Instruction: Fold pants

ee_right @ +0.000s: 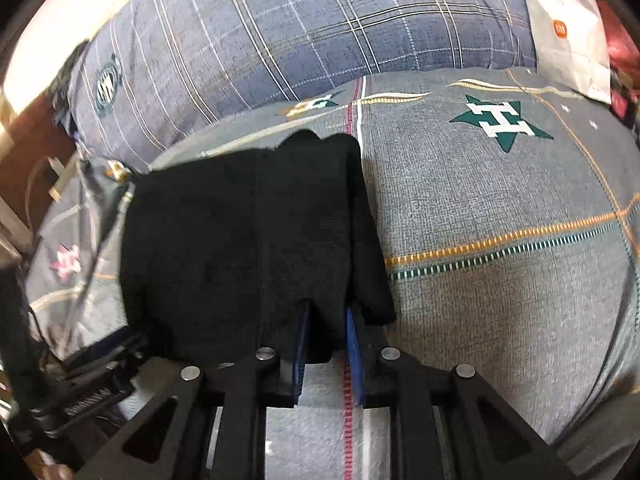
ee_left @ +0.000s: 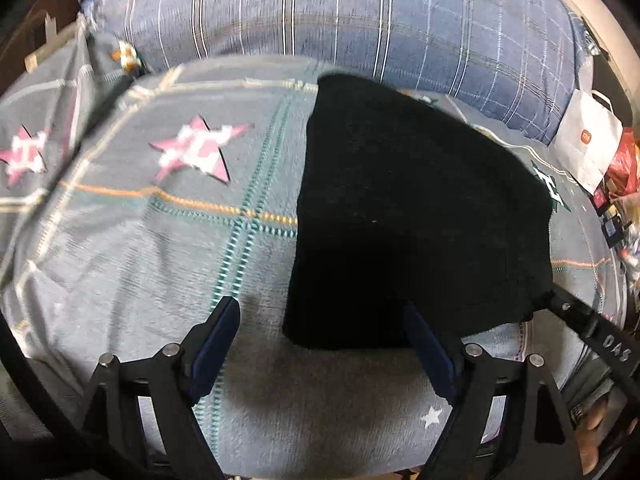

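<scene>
A: Start at the right gripper (ee_right: 326,320). What are its jaws doing?

B: They're pinched on the near edge of the pants (ee_right: 248,236), with black cloth bunched between the blue pads (ee_right: 352,340). The gripper points steeply down at the bed (ee_right: 500,208).

A: And the left gripper (ee_left: 322,328)?

B: It's let go. Its fingers (ee_left: 218,334) stand wide apart and hold nothing; the near corner of the pants (ee_left: 400,216) lies between them, and the right-hand finger overlaps that edge. It also tilts steeply down.

A: How do the pants look?

B: A black, folded, roughly rectangular slab, lying flat on the bed. The cloth is too dark to make out seams. Their far end stops just short of the pillow (ee_right: 288,32).

A: What does one camera catch that the other misses?

B: The right wrist view shows a green star (ee_right: 500,122) to the right of the pants. The left wrist view shows pink stars (ee_left: 200,148) to their left, and the right gripper's black arm (ee_left: 592,332) reaching in at the pants' right corner. Both show a white bag (ee_left: 588,140) far to the right of the pants.
</scene>
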The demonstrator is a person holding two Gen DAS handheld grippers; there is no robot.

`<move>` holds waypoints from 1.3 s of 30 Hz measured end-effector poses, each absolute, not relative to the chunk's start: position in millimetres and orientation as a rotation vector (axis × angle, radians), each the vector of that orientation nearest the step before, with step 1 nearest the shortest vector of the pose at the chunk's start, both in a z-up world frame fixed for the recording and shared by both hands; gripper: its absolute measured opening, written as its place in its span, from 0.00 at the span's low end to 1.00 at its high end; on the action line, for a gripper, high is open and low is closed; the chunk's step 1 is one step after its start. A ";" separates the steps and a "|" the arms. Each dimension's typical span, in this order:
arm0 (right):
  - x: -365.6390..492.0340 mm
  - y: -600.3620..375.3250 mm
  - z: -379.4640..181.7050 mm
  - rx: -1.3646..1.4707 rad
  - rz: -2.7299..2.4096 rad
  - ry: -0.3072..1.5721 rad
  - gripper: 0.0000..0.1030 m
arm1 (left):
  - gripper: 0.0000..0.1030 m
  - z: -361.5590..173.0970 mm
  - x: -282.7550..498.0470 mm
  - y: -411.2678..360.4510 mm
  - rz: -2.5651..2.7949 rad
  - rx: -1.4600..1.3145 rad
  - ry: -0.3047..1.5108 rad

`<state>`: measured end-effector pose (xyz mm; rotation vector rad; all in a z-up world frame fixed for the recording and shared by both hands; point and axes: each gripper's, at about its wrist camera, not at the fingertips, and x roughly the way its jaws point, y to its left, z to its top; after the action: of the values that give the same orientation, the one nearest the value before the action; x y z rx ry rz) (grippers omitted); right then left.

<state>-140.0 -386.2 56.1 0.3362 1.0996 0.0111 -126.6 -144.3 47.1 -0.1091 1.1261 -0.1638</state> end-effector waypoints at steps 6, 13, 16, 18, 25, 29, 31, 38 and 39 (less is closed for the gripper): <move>-175.0 -392.7 86.5 0.442 0.080 0.994 0.33 | 0.82 98.6 -182.6 -135.3 -0.074 -0.045 0.857; -221.9 -380.7 129.8 0.368 0.084 0.856 0.81 | 0.83 133.6 -216.7 -135.9 -0.051 0.003 0.777; -228.3 -372.9 138.5 0.342 0.100 0.875 0.81 | 0.83 139.2 -221.0 -138.6 -0.079 0.021 0.834; -232.5 -368.8 145.1 0.338 0.111 0.879 0.81 | 0.83 141.5 -225.5 -138.0 -0.099 0.011 0.867; -242.0 -365.9 166.1 0.359 0.122 0.889 0.81 | 0.83 151.6 -238.1 -127.4 -0.055 -0.011 0.877; -245.7 -362.0 178.0 0.347 0.126 0.877 0.81 | 0.83 165.5 -246.5 -131.7 -0.003 0.061 0.830; -247.2 -359.9 181.5 0.344 0.128 0.873 0.81 | 0.83 167.9 -246.8 -131.9 -0.007 0.061 0.845; -253.6 -353.4 193.6 0.269 0.066 0.879 0.81 | 0.83 172.8 -249.7 -130.1 -0.017 0.057 0.868; -254.2 -353.3 194.9 0.261 0.059 0.881 0.81 | 0.83 173.9 -250.0 -129.1 -0.020 0.054 0.867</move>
<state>-254.2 -353.3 194.9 0.2615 0.8812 0.0586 -250.0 -129.1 173.9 0.0537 0.8673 -0.0196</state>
